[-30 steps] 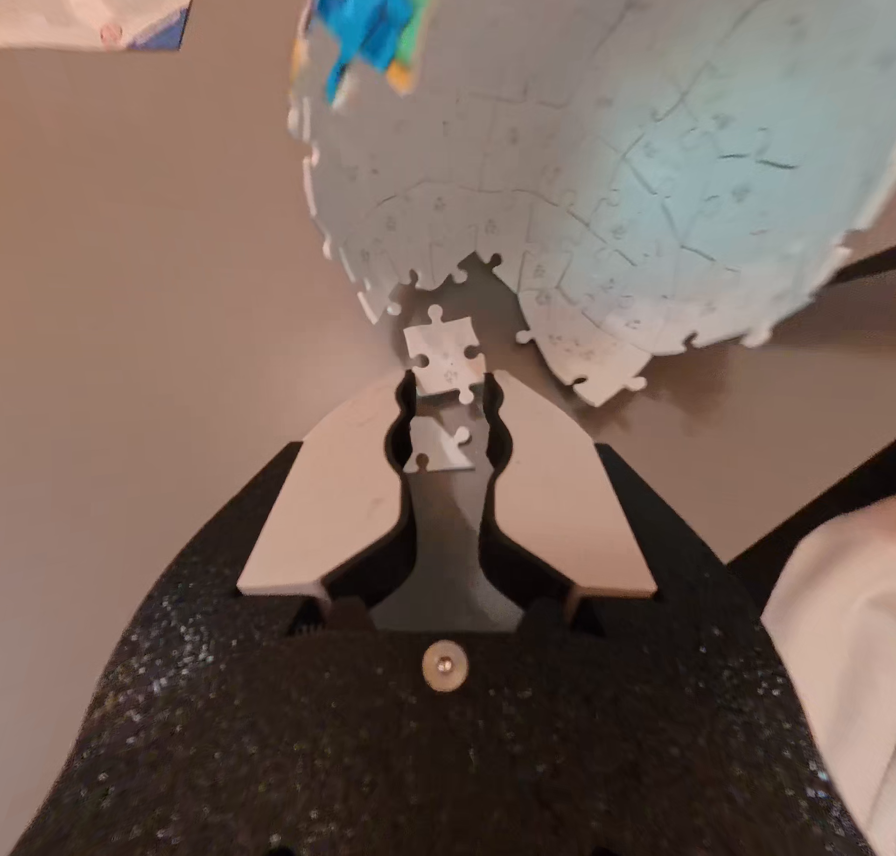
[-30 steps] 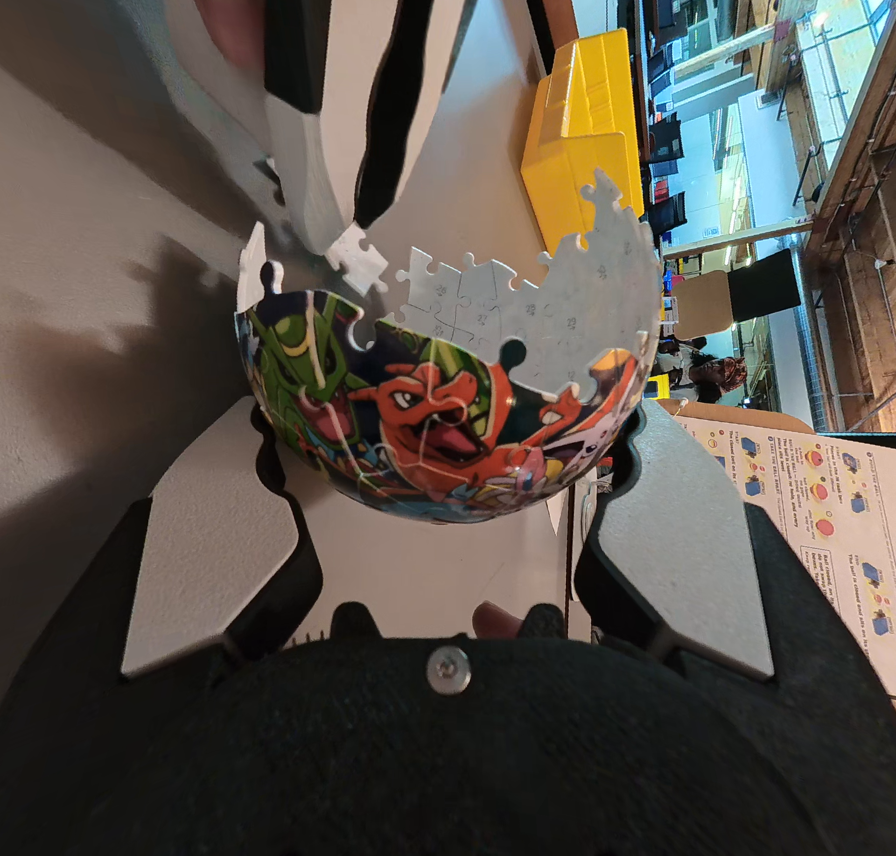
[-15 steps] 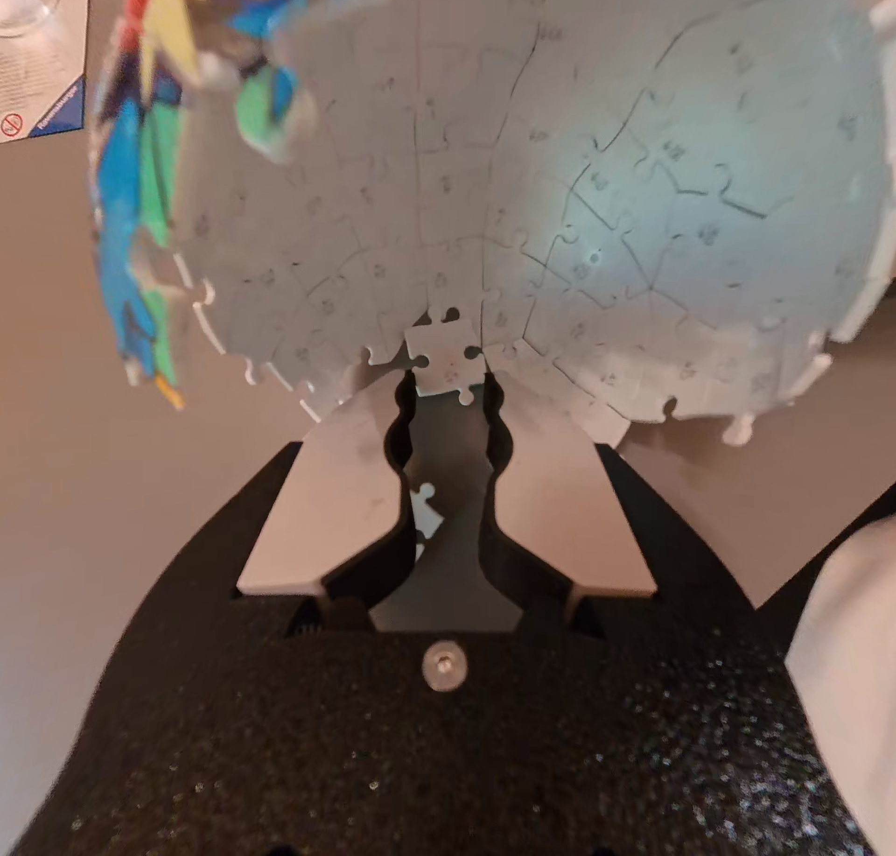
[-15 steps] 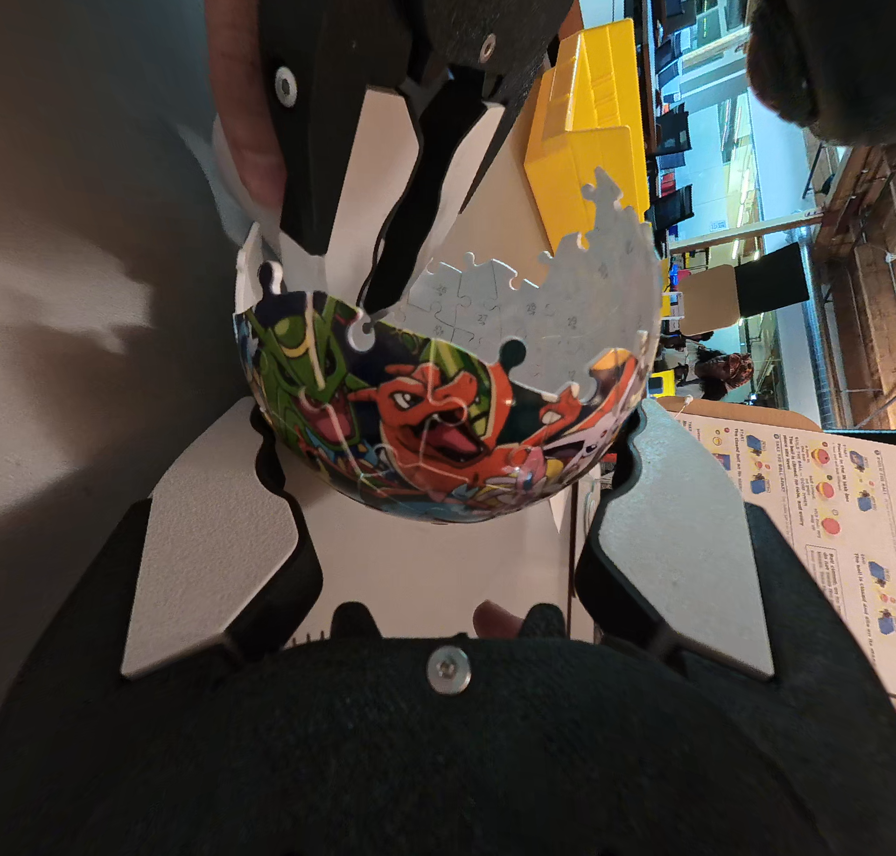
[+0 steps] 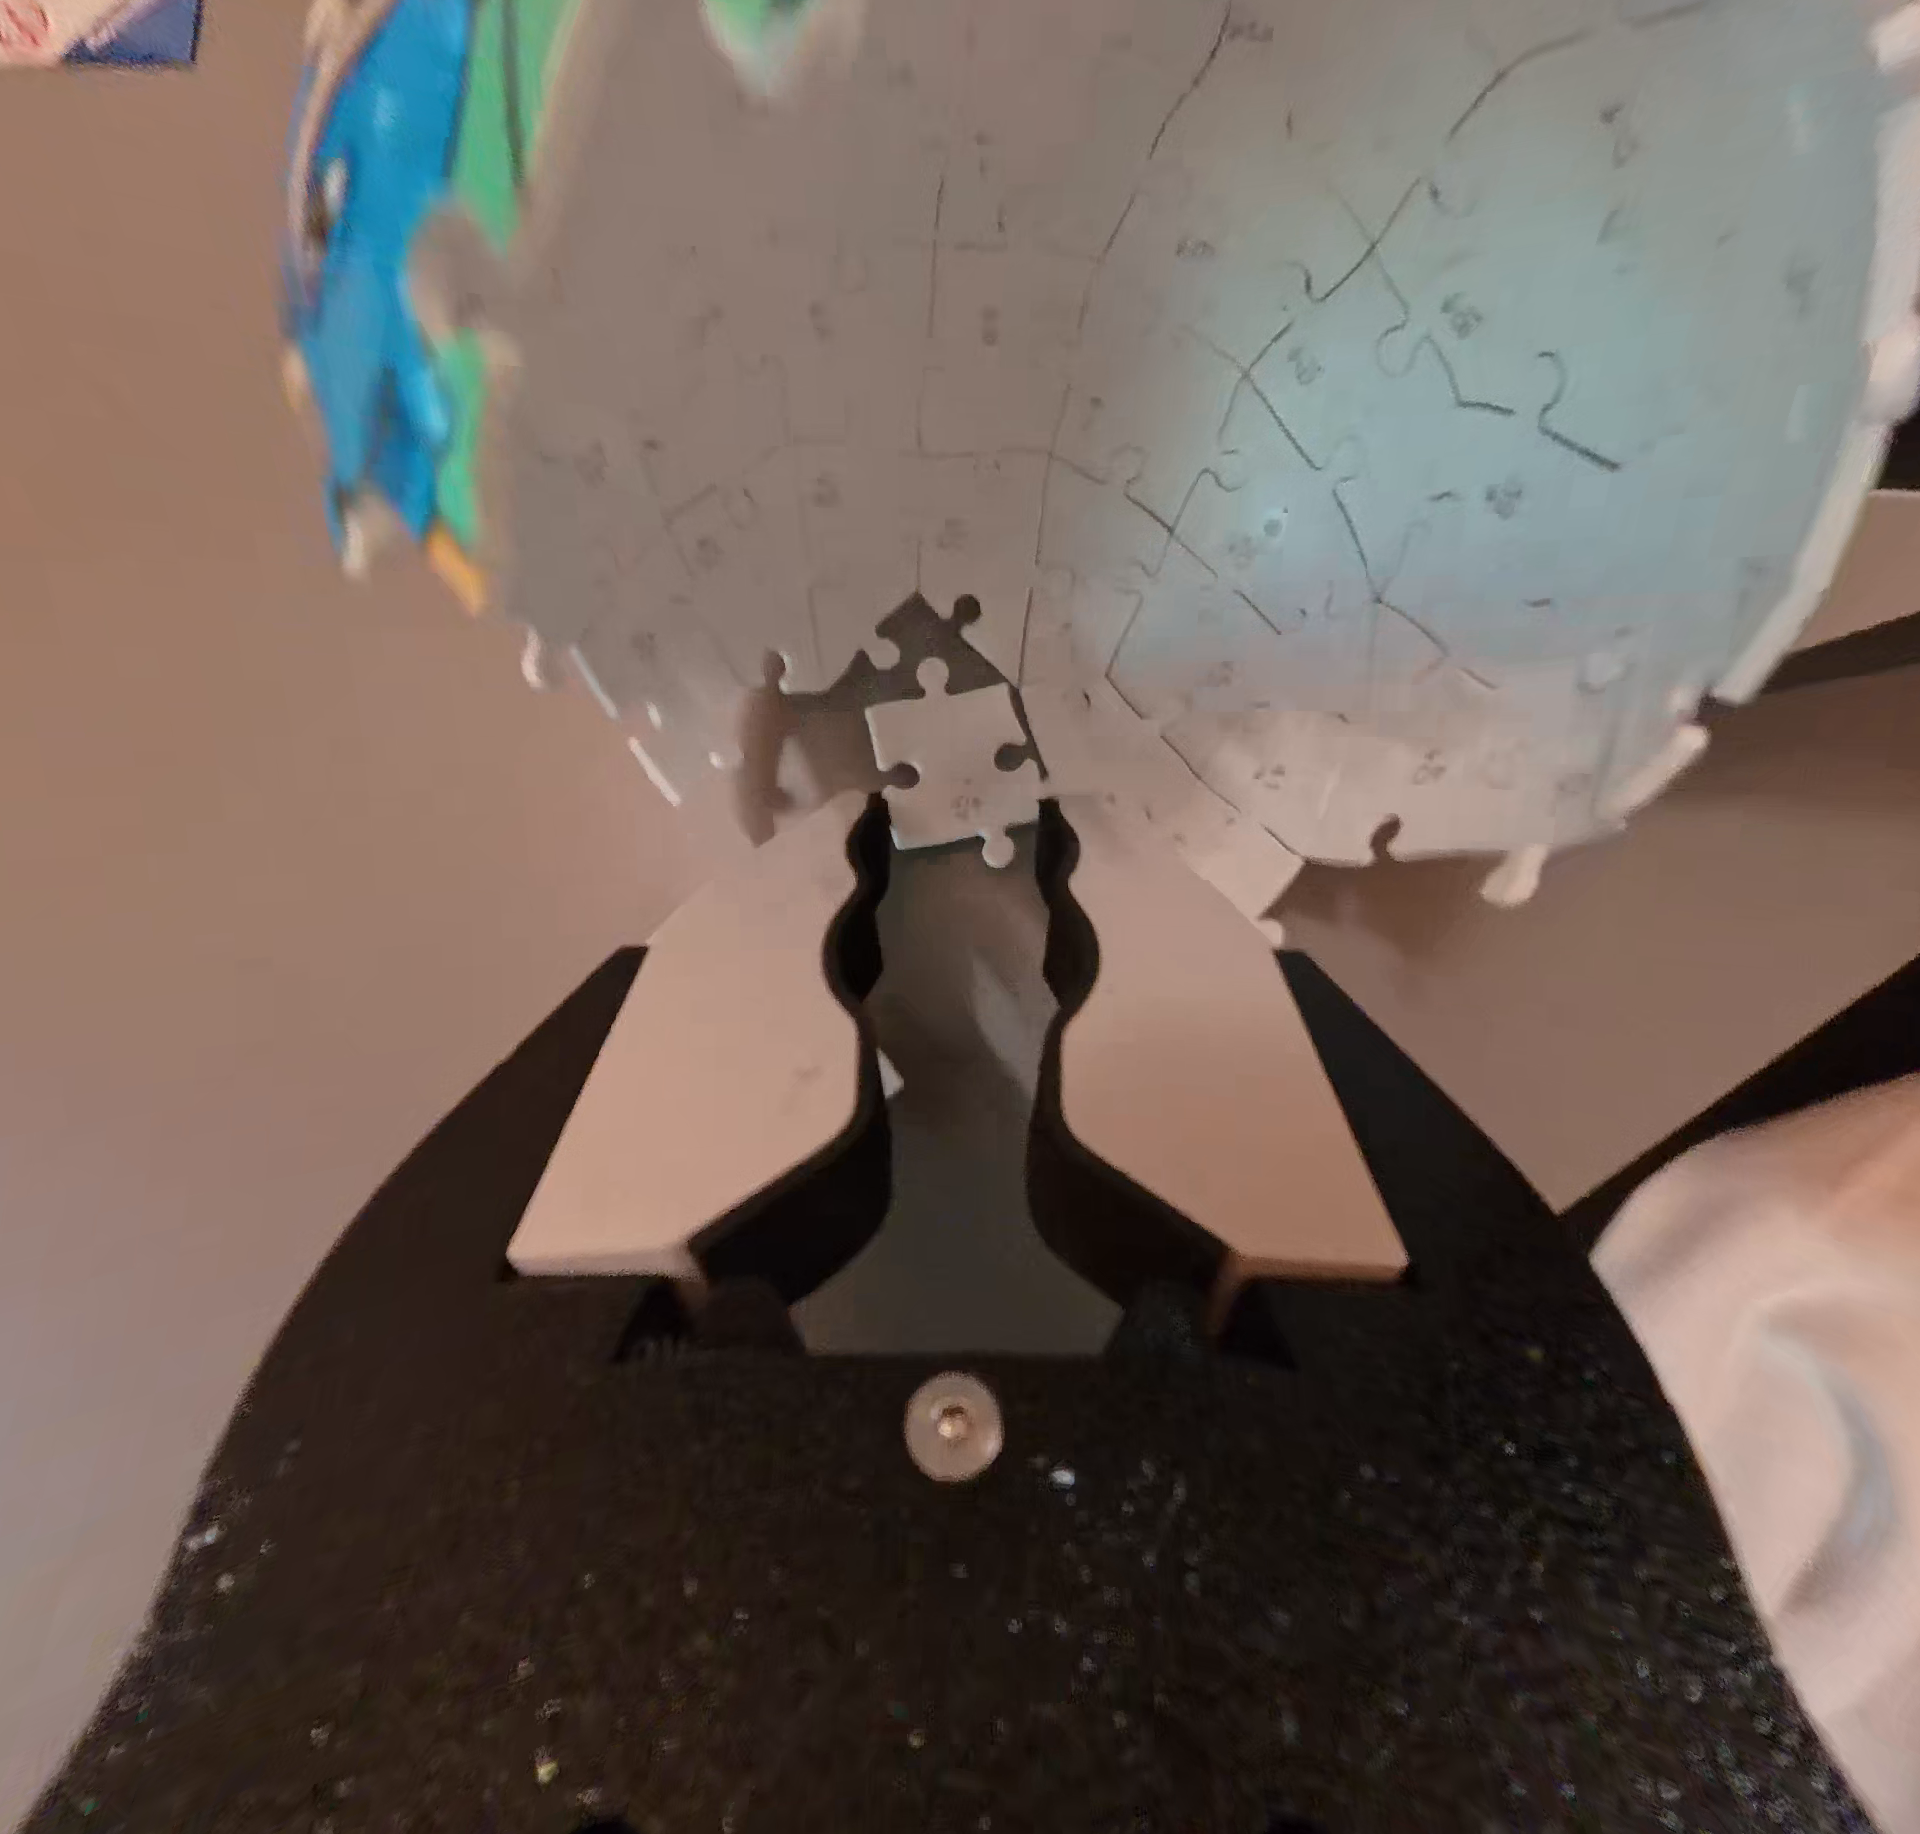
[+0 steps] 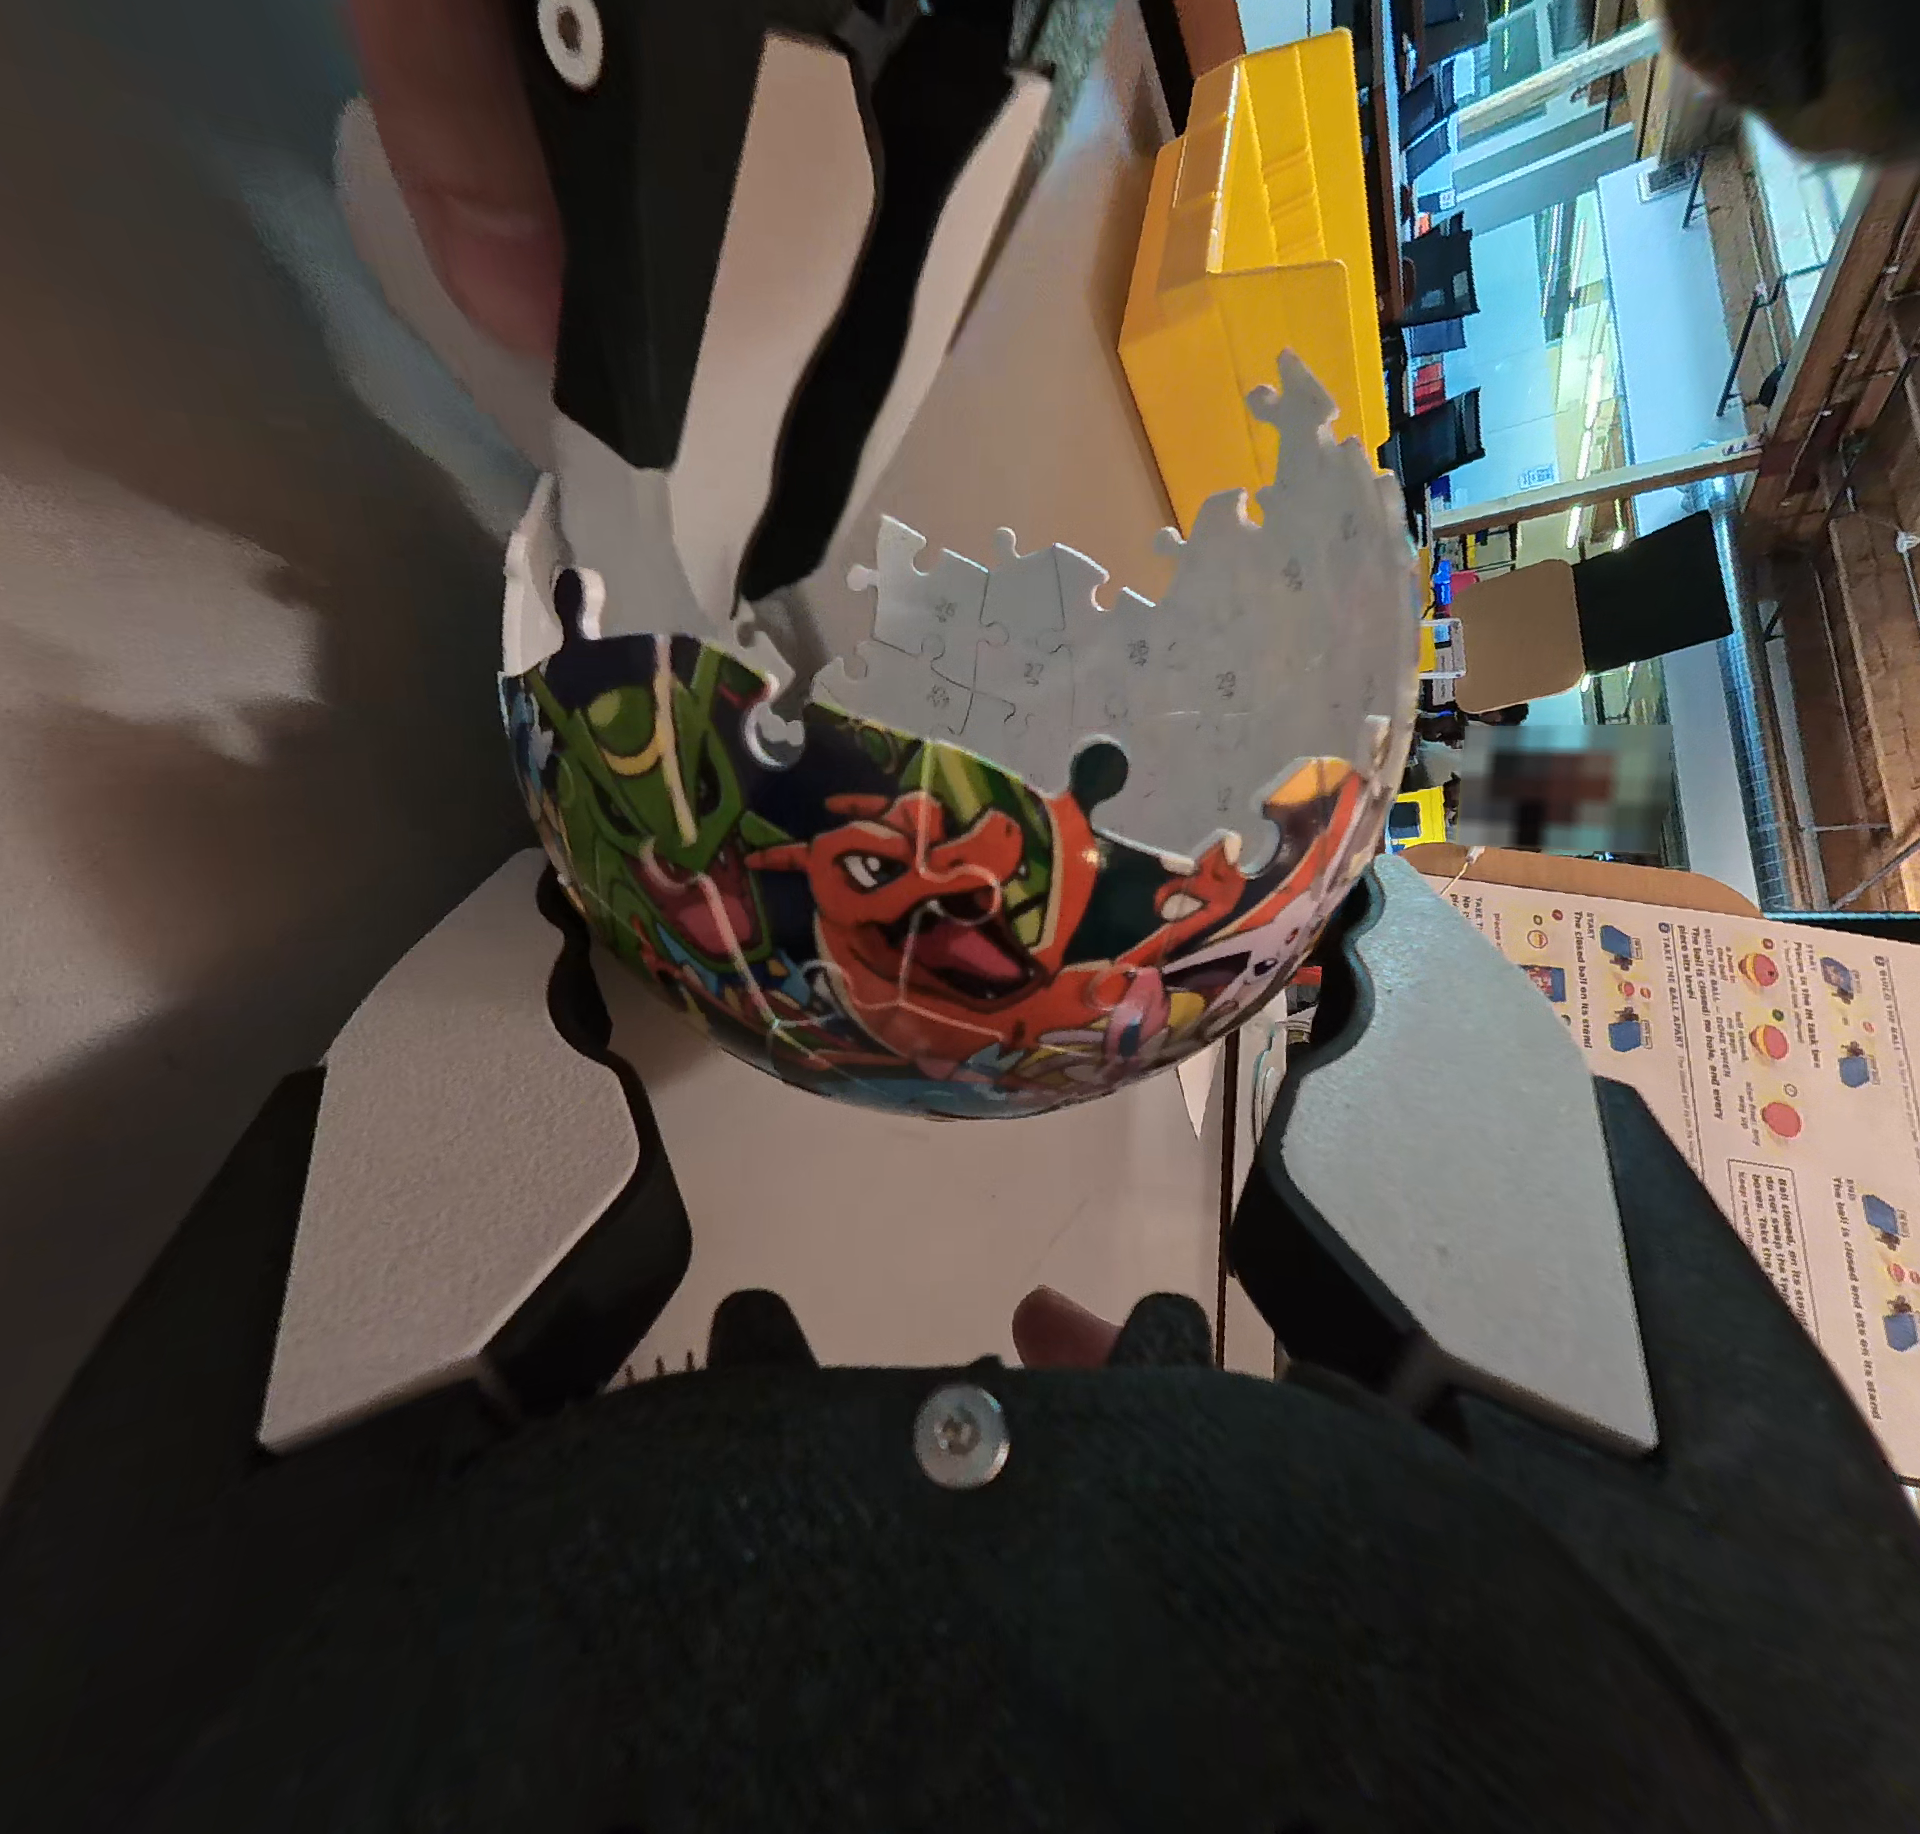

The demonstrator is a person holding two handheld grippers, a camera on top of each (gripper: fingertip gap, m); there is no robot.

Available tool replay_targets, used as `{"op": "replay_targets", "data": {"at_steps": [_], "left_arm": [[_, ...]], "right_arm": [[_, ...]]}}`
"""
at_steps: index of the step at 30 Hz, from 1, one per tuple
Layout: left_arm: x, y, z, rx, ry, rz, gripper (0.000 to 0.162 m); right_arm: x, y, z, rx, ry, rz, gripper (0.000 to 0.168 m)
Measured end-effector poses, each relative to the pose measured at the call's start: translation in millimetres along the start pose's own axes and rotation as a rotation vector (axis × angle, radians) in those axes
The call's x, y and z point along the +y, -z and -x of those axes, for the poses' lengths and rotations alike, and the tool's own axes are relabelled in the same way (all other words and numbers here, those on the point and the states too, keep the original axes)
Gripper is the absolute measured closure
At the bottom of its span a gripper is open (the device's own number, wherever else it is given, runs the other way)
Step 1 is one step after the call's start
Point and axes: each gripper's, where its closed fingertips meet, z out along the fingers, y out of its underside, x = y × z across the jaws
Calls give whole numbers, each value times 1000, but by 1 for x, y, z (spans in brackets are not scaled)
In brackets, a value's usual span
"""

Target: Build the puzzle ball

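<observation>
Only small printed numbers mark the puzzle ball's [image 6: 1039, 704] grey inside.

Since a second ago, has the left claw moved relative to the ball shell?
Yes. In the right wrist view the left claw has dropped from above the half-built ball to its rim.

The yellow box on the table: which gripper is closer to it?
Hard to tell. The yellow box lies beyond both: the right gripper holds the ball, the left gripper reaches over its rim.
</observation>
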Motion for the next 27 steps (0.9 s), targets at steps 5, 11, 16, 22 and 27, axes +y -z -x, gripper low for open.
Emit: {"op": "replay_targets", "data": {"at_steps": [5,11,16,22,27], "left_arm": [[13,13,9,-39,99,-5,135],[28,23,43,-146,263,-37,135],[27,17,33,-75,276,-31,125],[28,31,43,-106,196,-26,126],[25,31,60,-141,124,-40,125]], "right_arm": [[0,0,0,1,1,-2,35],[0,0,0,2,9,1,35],[-1,0,0,4,13,4,35],[1,1,-1,4,13,6,35],[1,0,-1,3,12,4,35]]}}
